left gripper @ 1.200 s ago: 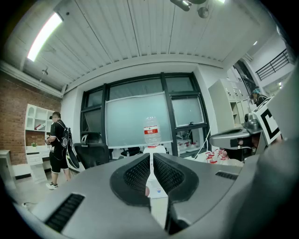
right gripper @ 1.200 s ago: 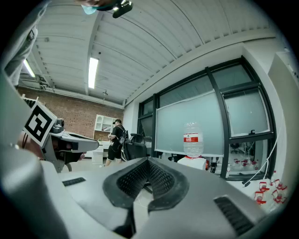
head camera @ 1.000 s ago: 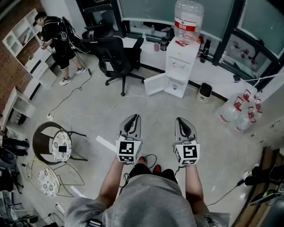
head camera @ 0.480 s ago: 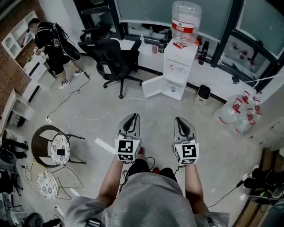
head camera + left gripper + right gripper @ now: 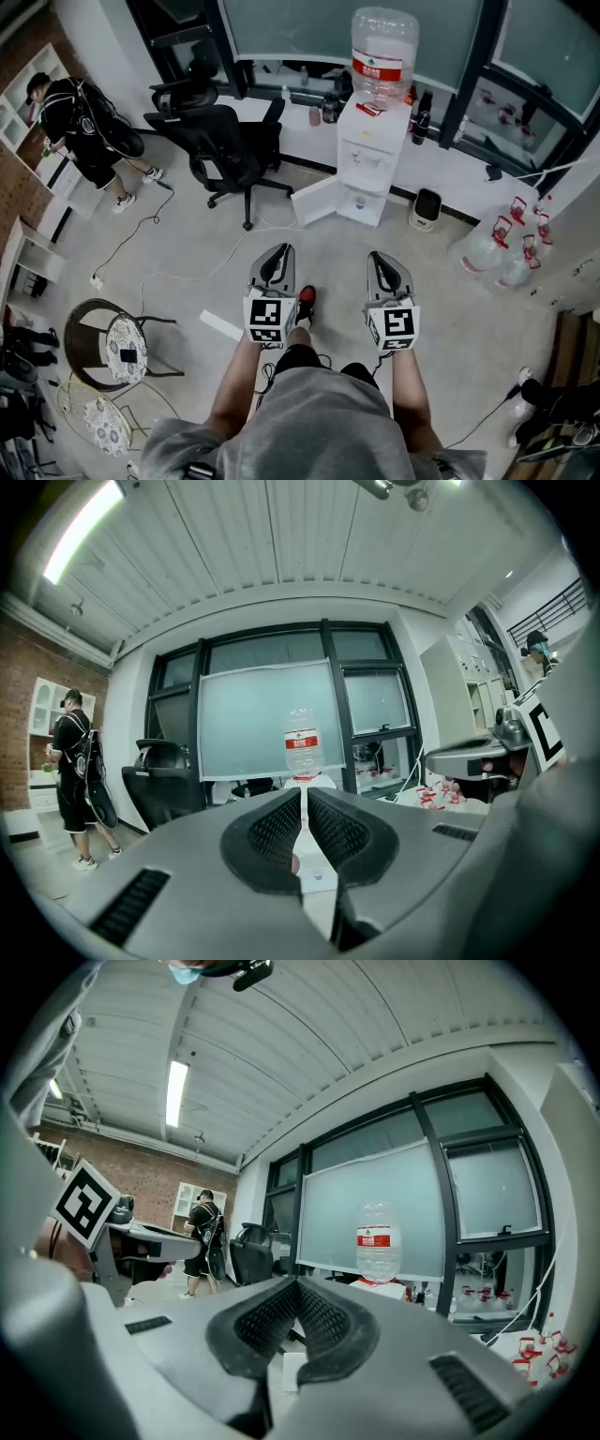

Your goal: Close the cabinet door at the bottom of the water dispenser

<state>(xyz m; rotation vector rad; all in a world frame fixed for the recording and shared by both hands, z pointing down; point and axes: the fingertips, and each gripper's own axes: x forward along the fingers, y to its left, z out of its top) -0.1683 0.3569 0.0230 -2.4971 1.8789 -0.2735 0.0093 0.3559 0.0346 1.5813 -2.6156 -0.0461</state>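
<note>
Floor of pale grey concrete fills most of the head view, with cables trailing across it. Dark-framed windows run along the far side above a low white worktop, and a brick wall stands to the left. A black office chair sits near the water dispenser, which stands against the worktop. Its cabinet door at the bottom hangs open, swung out to the left. Well short of it, the left gripper and right gripper hover side by side, each with its fingers pressed together on nothing.
</note>
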